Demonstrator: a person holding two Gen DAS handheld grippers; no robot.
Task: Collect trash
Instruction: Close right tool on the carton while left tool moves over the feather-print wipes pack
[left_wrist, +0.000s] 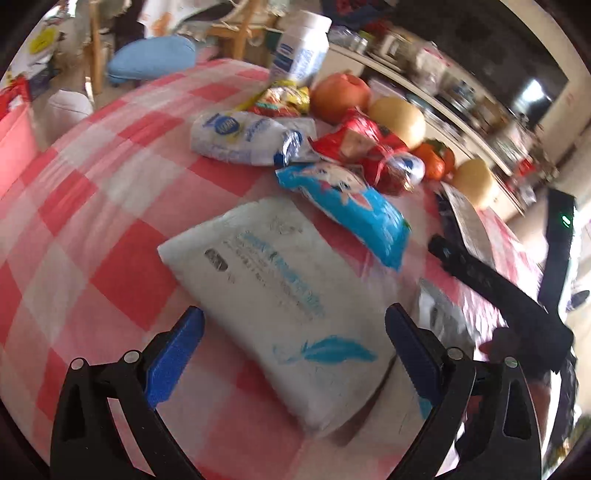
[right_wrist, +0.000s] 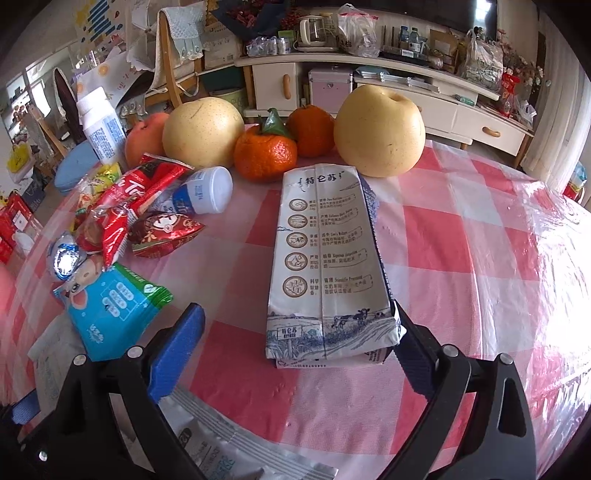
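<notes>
My left gripper (left_wrist: 295, 332) is open over a white tissue pack (left_wrist: 280, 291) lying on the checked table; its fingers straddle the pack's near end. Beyond it lie a blue snack wrapper (left_wrist: 351, 206), red wrappers (left_wrist: 365, 147) and a white-blue wrapper (left_wrist: 240, 136). My right gripper (right_wrist: 299, 328) is open around the near end of a flattened milk carton (right_wrist: 325, 258); the right finger touches its edge. The blue wrapper (right_wrist: 110, 306), red wrappers (right_wrist: 147, 206) and a small white bottle (right_wrist: 207, 192) lie to the left. A silver wrapper (right_wrist: 221, 450) lies under the right gripper.
Two pears (right_wrist: 380, 129), two oranges (right_wrist: 266, 151) and an apple (right_wrist: 144, 136) sit at the table's far side, with a white bottle (right_wrist: 101, 125) upright at the left. The other gripper's black body (left_wrist: 498, 291) is at the right. Chairs and a cabinet (right_wrist: 406, 96) stand beyond.
</notes>
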